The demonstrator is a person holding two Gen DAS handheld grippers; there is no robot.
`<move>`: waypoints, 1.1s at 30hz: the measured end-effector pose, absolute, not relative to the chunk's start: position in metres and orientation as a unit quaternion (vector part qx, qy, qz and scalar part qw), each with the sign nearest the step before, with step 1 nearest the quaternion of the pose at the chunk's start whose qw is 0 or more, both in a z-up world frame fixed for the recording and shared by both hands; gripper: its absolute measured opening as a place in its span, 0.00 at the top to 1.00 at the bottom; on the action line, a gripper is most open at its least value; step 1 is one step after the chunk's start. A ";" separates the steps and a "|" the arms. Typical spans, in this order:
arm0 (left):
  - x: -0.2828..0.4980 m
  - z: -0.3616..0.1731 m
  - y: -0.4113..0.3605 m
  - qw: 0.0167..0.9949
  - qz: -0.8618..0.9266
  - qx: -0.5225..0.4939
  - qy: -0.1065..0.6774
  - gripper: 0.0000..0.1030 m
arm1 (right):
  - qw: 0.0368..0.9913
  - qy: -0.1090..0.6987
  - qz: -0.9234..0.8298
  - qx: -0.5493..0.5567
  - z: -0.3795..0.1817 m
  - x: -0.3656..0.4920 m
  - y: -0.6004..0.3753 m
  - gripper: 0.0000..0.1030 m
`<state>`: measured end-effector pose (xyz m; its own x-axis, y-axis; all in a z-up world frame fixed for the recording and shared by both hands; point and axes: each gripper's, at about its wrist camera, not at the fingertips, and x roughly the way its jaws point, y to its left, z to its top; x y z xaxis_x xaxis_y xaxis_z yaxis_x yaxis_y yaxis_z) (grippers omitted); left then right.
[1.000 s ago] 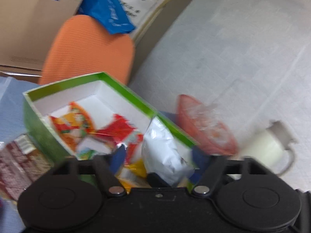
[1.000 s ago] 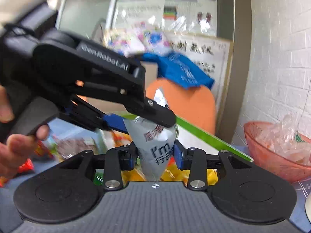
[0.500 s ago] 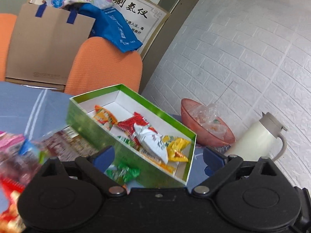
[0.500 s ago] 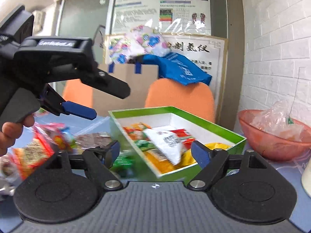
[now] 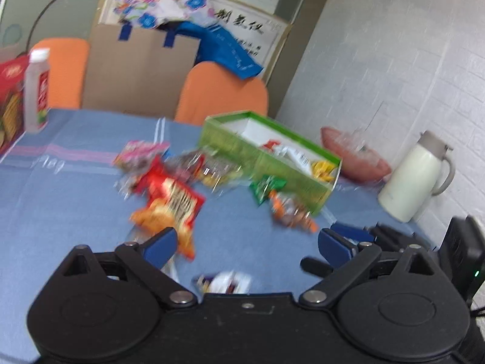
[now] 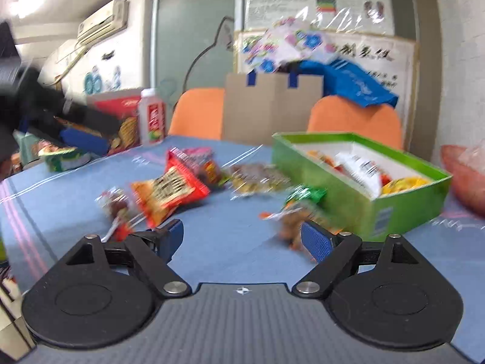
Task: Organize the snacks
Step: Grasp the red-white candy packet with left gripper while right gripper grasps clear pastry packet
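A green box (image 6: 360, 200) of snacks lies on the table (image 6: 236, 236), long axis running from five toward eleven o'clock; both the left gripper (image 5: 245, 244) and right gripper (image 6: 242, 236) gape empty.

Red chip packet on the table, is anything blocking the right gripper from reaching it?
Nothing visible: the right gripper is open, with only bare tablecloth before the red chip packet.

Both grippers (image 5: 245, 247) (image 6: 242, 238) wide apart, empty

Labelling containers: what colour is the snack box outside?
Green outside, white inside: the snack box, clearest in the right wrist view.
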<state>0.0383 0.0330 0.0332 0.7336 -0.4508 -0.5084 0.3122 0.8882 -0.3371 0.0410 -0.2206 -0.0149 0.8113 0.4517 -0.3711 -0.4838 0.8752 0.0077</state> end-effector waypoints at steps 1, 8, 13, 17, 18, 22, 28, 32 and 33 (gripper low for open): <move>0.035 0.025 0.037 0.920 -0.206 -0.124 0.309 0.00 | 0.949 0.186 0.249 -0.051 -0.017 0.040 -0.217 0.00; 0.026 -0.004 0.033 0.917 -0.206 -0.128 0.316 0.00 | 0.948 0.204 0.233 -0.069 -0.019 0.034 -0.213 0.00; 0.040 -0.013 0.027 0.915 -0.212 -0.140 0.315 0.00 | 0.951 0.206 0.217 -0.079 -0.020 0.032 -0.213 0.00; 0.050 -0.026 0.021 0.915 -0.202 -0.131 0.325 0.04 | 0.952 0.214 0.208 -0.069 -0.020 0.035 -0.216 0.00; 0.053 -0.030 0.021 0.913 -0.200 -0.128 0.331 0.20 | 0.951 0.215 0.209 -0.071 -0.020 0.036 -0.215 0.00; 0.049 -0.035 0.036 0.908 -0.202 -0.154 0.334 0.49 | 0.947 0.220 0.220 -0.078 -0.022 0.037 -0.208 0.00; 0.012 -0.025 0.075 0.917 -0.168 -0.168 0.321 0.50 | 0.932 0.222 0.273 -0.085 -0.020 0.039 -0.178 0.00; -0.006 -0.017 0.103 0.932 -0.115 -0.168 0.300 0.50 | 0.912 0.218 0.333 -0.096 -0.018 0.044 -0.141 0.00; -0.009 -0.016 0.109 0.934 -0.104 -0.171 0.296 0.50 | 0.907 0.215 0.347 -0.103 -0.017 0.046 -0.131 0.00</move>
